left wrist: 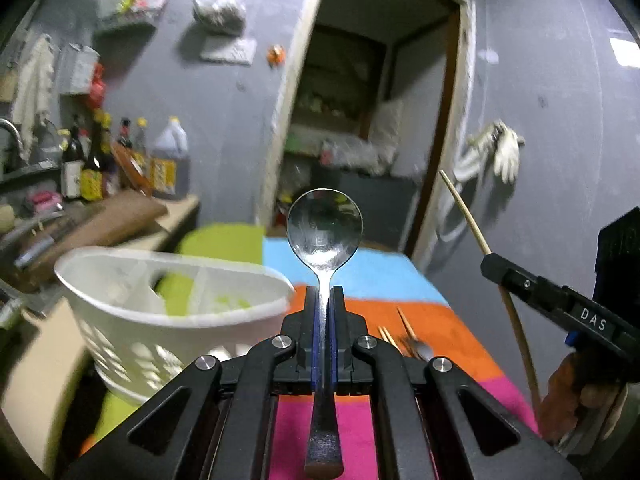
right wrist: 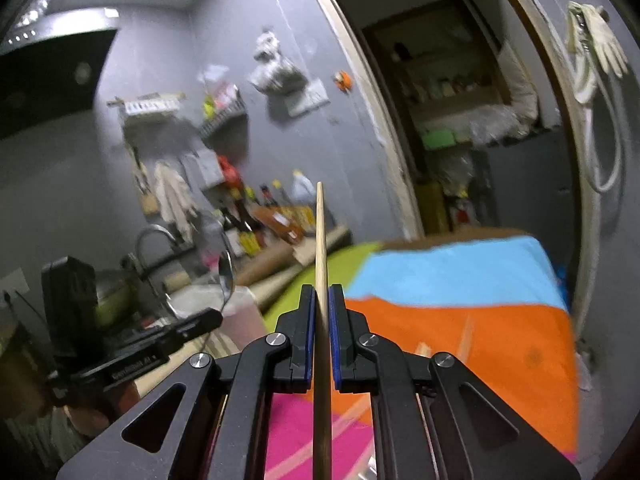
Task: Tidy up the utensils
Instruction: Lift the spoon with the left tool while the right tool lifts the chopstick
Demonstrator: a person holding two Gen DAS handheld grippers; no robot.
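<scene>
My left gripper (left wrist: 324, 294) is shut on a metal spoon (left wrist: 325, 232), bowl pointing up and away, held above the table. A white perforated utensil basket (left wrist: 132, 304) with inner dividers stands just left of it. My right gripper (right wrist: 320, 294) is shut on a wooden chopstick (right wrist: 321, 232) that points up. In the left wrist view the right gripper (left wrist: 490, 260) sits at the right, with the chopstick (left wrist: 466, 212) sticking up from it. In the right wrist view the left gripper (right wrist: 212, 316) and the spoon (right wrist: 226, 280) show at the left.
The table carries a colourful mat (left wrist: 384, 280) of blue, orange, pink and green. Loose chopsticks (left wrist: 406, 326) and another metal utensil (left wrist: 422, 350) lie on the orange part. Bottles (left wrist: 168, 164) and a cutting board (left wrist: 100, 224) crowd the counter at left. A doorway (left wrist: 360, 120) opens behind.
</scene>
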